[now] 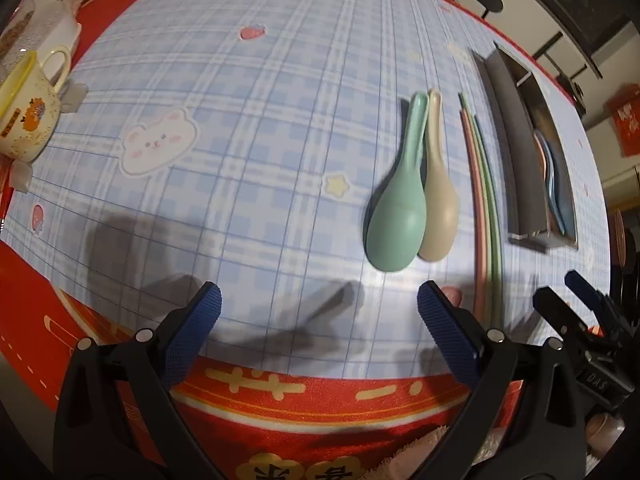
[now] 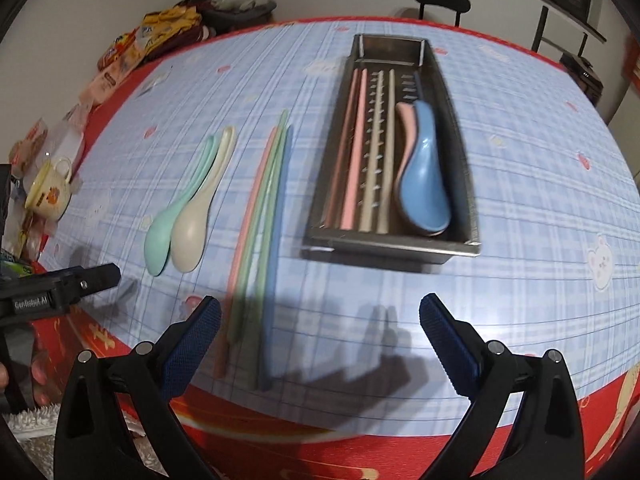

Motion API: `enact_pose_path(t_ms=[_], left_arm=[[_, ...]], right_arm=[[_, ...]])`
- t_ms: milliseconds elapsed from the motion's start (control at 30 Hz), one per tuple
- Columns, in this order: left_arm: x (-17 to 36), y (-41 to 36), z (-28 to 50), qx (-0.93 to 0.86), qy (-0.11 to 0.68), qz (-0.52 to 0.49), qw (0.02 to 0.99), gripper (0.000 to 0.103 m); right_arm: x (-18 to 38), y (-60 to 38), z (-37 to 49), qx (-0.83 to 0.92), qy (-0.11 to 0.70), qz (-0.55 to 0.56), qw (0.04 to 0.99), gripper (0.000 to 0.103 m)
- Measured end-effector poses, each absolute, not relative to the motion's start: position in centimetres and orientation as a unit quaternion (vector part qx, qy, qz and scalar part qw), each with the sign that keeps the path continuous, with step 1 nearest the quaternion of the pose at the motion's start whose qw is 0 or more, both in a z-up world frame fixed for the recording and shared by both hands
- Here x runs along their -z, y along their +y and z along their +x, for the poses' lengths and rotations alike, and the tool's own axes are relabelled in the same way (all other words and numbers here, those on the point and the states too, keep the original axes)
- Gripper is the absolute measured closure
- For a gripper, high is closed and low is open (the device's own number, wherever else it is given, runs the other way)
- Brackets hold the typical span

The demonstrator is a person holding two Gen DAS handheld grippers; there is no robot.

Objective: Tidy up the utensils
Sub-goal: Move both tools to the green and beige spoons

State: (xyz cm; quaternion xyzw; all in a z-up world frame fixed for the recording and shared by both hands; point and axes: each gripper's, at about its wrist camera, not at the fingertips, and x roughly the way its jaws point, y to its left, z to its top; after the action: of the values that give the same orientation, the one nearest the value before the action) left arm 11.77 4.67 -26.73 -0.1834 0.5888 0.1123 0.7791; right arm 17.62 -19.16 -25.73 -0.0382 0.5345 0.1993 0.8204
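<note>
We're mid-task: both grippers hover over the near edge of the table, nothing held. Left gripper has its jaws spread wide and empty; right gripper likewise. The steel tray sits toward the far edge of the table and already holds pink and beige chopsticks plus a blue spoon nested on a pink one. Still loose on the cloth: green spoon and beige spoon, touching side by side, bowls toward us, and a bundle of chopsticks (pink, green, blue) lying between the spoons and the tray, with their near ends at the near edge. Our read: we're between picks, next item undecided. Chopstick ends lie just ahead of the right gripper, beside its left finger, so that looks like the natural next grab; it calls for a small shift left, then closing across the thin bundle low on the cloth, and they may roll or splay. Spoons sit ahead of the left gripper, off to its right. Views differ: the right wrist camera looks down into the tray and shows its contents and slotted floor; the left wrist sees the tray edge-on, contents mostly hidden, but gives the closer look at the spoons and a mug at the left edge.
</note>
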Motion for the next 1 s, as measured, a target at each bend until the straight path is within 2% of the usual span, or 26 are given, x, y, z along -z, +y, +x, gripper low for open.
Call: enact_pose_path(t_ms=[133, 200, 300, 400, 667, 733, 833, 900, 1000], left_arm=[[26.3, 4.0, 11.8, -0.099, 0.579, -0.148, 0.796, 0.006], [26.2, 3.5, 12.3, -0.091, 0.577, -0.133, 0.801, 0.006], [26.3, 2.8, 13.0, -0.075, 0.577, -0.119, 0.805, 0.006], [26.5, 2.4, 13.5, -0.062, 0.576, -0.108, 0.808, 0.006], [27.7, 1.7, 14.1, -0.036, 0.58, -0.097, 0.808, 0.006], [27.9, 1.9, 14.4, -0.035, 0.581, -0.101, 0.807, 0.006], [27.9, 2.6, 14.4, -0.042, 0.575, -0.105, 0.81, 0.006], [27.8, 2.9, 14.4, -0.048, 0.57, -0.107, 0.814, 0.006], [27.5, 3.4, 14.3, -0.056, 0.562, -0.105, 0.819, 0.006]], right_arm=[[26.5, -18.8, 17.7, -0.183, 0.55, -0.039, 0.814, 0.007], [26.8, -18.9, 17.6, -0.175, 0.553, -0.04, 0.814, 0.021], [27.3, -18.8, 17.4, -0.173, 0.562, -0.039, 0.808, 0.028], [27.4, -18.7, 17.0, -0.176, 0.562, -0.035, 0.807, 0.031], [27.7, -18.5, 16.3, -0.149, 0.562, -0.058, 0.812, 0.031], [27.7, -18.5, 16.1, -0.145, 0.558, -0.063, 0.814, 0.037], [27.5, -18.3, 16.3, -0.145, 0.553, -0.064, 0.818, 0.052], [27.5, -18.0, 16.7, -0.149, 0.554, -0.058, 0.817, 0.067], [27.5, -17.3, 17.2, -0.157, 0.553, -0.051, 0.817, 0.079]])
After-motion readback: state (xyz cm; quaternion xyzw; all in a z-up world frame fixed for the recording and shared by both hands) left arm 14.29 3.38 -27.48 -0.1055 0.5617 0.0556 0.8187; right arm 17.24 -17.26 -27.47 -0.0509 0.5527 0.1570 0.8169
